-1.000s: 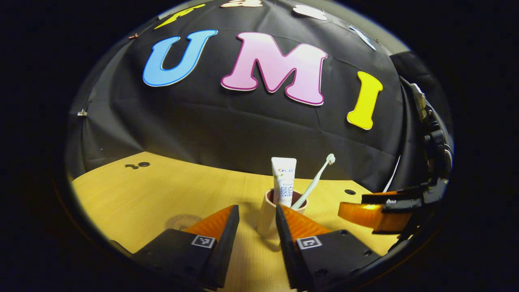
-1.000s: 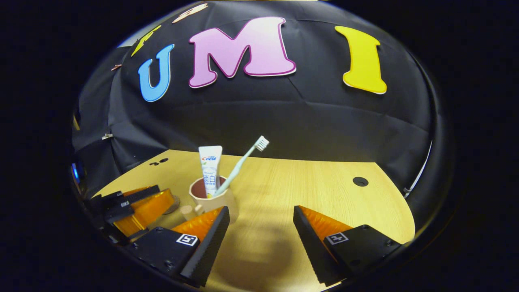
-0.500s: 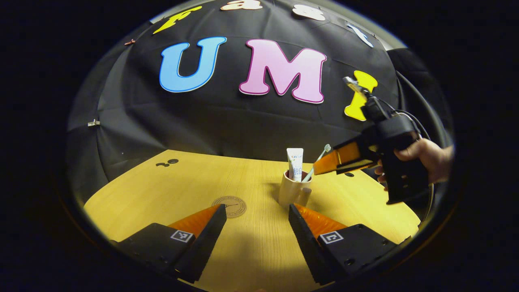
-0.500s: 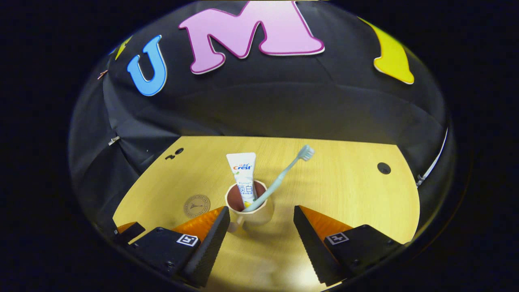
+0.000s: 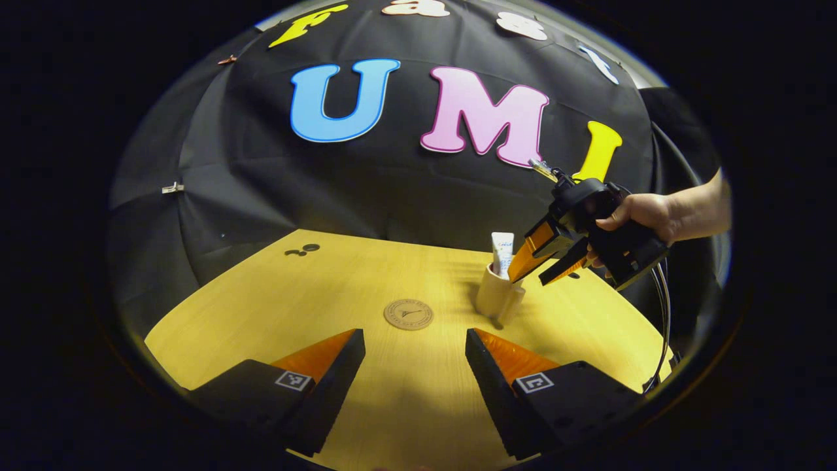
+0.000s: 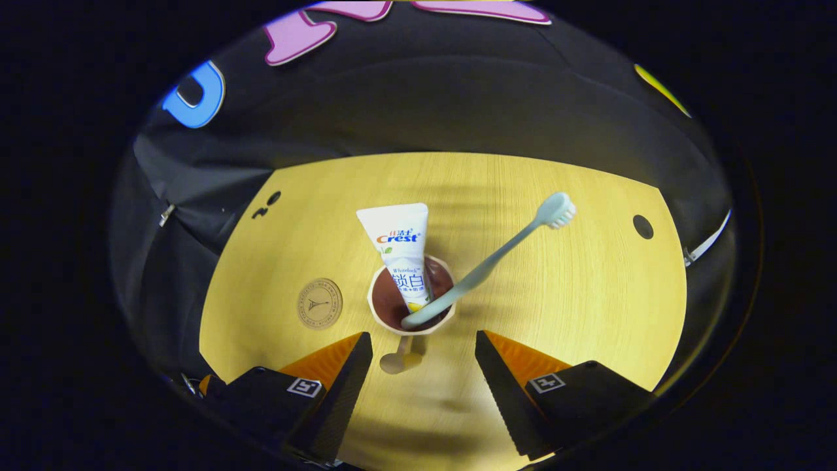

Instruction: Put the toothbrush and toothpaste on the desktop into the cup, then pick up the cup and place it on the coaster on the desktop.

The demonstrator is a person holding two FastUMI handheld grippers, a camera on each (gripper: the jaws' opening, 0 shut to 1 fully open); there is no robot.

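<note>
1. Wooden worktop (image 5: pixel 274 301) carries the cup (image 5: pixel 495 296), right of the coaster (image 5: pixel 408 314); left tongs (image 5: pixel 413 353) hang released, near.
2. Right tongs (image 6: pixel 424 356), spread, hover above the cup (image 6: pixel 410 304) holding toothpaste (image 6: pixel 400 248) and toothbrush (image 6: pixel 497 258), likely lining up on its handle.

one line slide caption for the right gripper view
Open right gripper above the cup holding toothpaste and toothbrush, coaster beside it.

Toothpaste (image 6: pixel 402 252) and toothbrush (image 6: pixel 497 258) in cup (image 6: pixel 410 322), coaster (image 6: pixel 320 303) left.
</note>
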